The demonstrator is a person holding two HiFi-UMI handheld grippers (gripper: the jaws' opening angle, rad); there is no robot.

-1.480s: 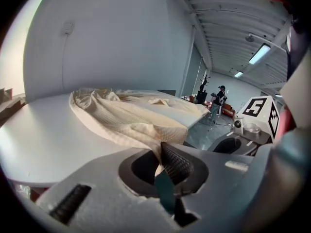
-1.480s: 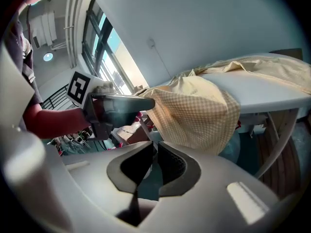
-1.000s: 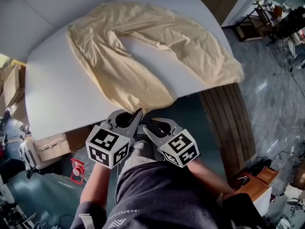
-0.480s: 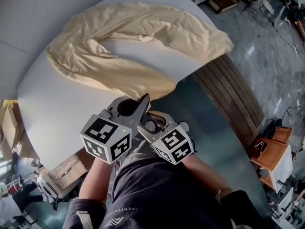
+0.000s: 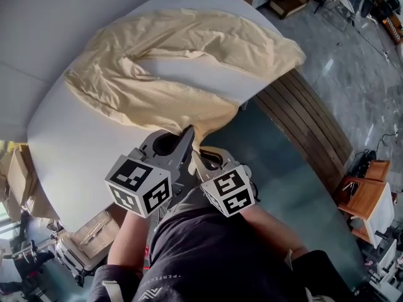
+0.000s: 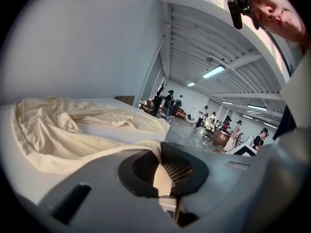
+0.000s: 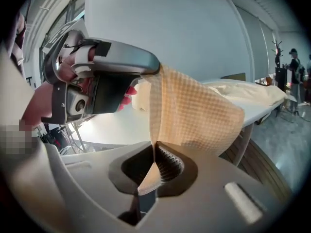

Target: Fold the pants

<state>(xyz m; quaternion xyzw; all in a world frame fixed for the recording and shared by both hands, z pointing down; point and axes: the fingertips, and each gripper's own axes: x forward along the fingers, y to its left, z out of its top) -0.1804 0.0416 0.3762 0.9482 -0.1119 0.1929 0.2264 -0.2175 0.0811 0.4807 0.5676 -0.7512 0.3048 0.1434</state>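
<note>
Cream-yellow pants [image 5: 189, 49] lie spread in an arch on the white table [image 5: 75, 150], and the near leg's cuff is drawn off the near edge toward me. My left gripper [image 5: 187, 136] is shut on that cuff; in the left gripper view the cloth [image 6: 73, 130] runs into the closed jaws of the left gripper [image 6: 160, 171]. My right gripper [image 5: 196, 157] sits right beside it. Its jaws have just been closing and now pinch a fold of the same cuff [image 7: 194, 110] between the jaws of the right gripper [image 7: 154, 166]. The left gripper's head [image 7: 116, 67] is just beyond.
A dark slatted wooden bench [image 5: 308, 137] stands along the table's right side. Cardboard boxes [image 5: 16, 175] and clutter are on the floor at left, and an orange cabinet [image 5: 371, 200] at right. People [image 6: 214, 118] stand far off in the hall.
The cuff has come off the table edge and now pulls to a point at the grippers. The right gripper has closed in beside the left, onto the cloth.
</note>
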